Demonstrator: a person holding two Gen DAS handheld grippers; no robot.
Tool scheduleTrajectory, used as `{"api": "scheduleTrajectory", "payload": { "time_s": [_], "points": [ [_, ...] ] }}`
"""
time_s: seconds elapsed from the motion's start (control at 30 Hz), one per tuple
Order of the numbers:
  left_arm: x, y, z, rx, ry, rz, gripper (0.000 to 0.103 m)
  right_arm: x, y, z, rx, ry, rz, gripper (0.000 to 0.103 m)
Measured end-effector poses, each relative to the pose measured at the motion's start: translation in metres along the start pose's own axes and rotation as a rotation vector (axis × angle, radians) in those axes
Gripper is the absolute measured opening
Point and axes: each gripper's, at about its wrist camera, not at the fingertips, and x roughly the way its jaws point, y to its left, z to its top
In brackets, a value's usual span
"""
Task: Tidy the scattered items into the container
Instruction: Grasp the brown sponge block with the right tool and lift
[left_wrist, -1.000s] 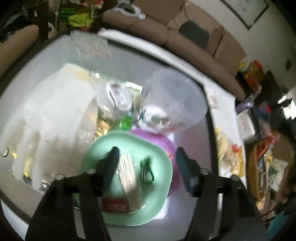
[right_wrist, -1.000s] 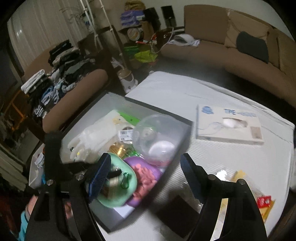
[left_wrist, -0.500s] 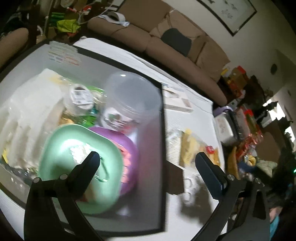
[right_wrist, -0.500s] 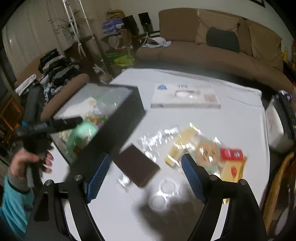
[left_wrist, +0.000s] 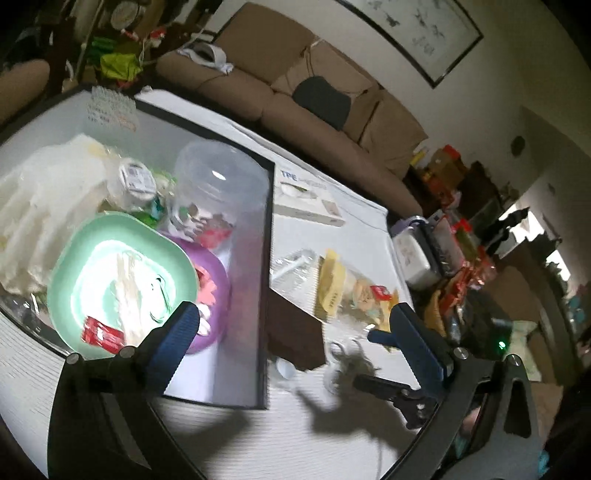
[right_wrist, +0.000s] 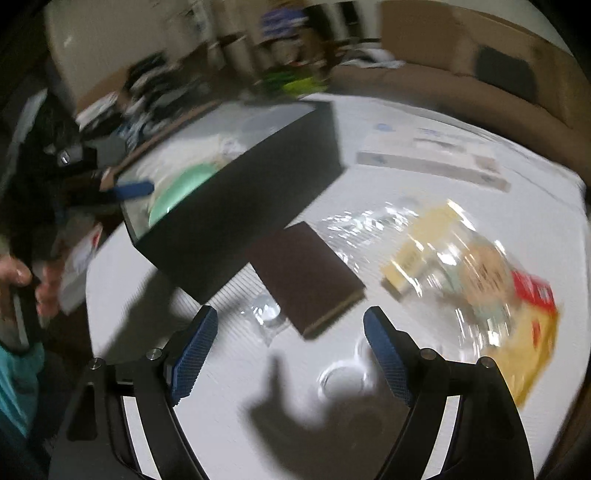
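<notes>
Container (left_wrist: 266, 280) is seen on the white table (right_wrist: 229, 402), filled with a green plate (left_wrist: 110, 273), purple bowl (left_wrist: 216, 295) and clear jar (left_wrist: 218, 188).
Left gripper (left_wrist: 291, 332) is held over the container's right wall, fingers spread wide, nothing gripped. Right gripper (right_wrist: 291, 350) is held low above the table, fingers wide apart and empty, pointed at a brown block (right_wrist: 306, 273) lying beside the container; a snack bag (right_wrist: 469, 273) is noted further right.
</notes>
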Motion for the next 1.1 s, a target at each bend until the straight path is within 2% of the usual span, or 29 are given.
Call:
{"api": "scheduleTrajectory", "payload": {
  "time_s": [0.1, 0.23, 0.43, 0.6, 0.63, 0.77, 0.87, 0.97, 1.1],
  "points": [
    [-0.002, 0.001, 0.004, -0.008, -0.006, -0.052, 0.103, 0.030, -0.005, 0.020, -0.120, 0.086, 0.017, 0.084],
    [0.001, -0.002, 0.008, 0.019, 0.000, -0.058, 0.103, 0.062, -0.010, 0.038, -0.212, 0.173, 0.053, 0.084],
    [-0.006, 0.004, 0.015, 0.011, -0.004, -0.091, 0.103, 0.098, -0.017, 0.045, -0.235, 0.292, 0.131, 0.084],
    [-0.026, 0.027, 0.023, -0.053, -0.086, -0.062, 0.103, 0.113, -0.018, 0.040, -0.250, 0.356, 0.143, 0.083],
    [-0.029, 0.033, 0.025, -0.074, -0.096, -0.059, 0.103, 0.112, -0.020, 0.039, -0.239, 0.355, 0.154, 0.079],
    [-0.027, 0.043, 0.027, -0.106, -0.101, -0.018, 0.103, 0.093, -0.021, 0.038, -0.230, 0.297, 0.112, 0.078],
    [-0.035, 0.049, 0.030, -0.120, -0.131, 0.030, 0.103, 0.063, -0.023, 0.043, -0.183, 0.220, 0.104, 0.078],
    [-0.052, 0.065, 0.036, -0.118, -0.191, 0.131, 0.103, 0.032, -0.016, 0.057, -0.181, 0.159, 0.102, 0.078],
    [-0.065, 0.088, 0.048, -0.098, -0.224, 0.275, 0.103, 0.002, 0.010, 0.100, -0.239, 0.110, 0.103, 0.078]
  ]
}}
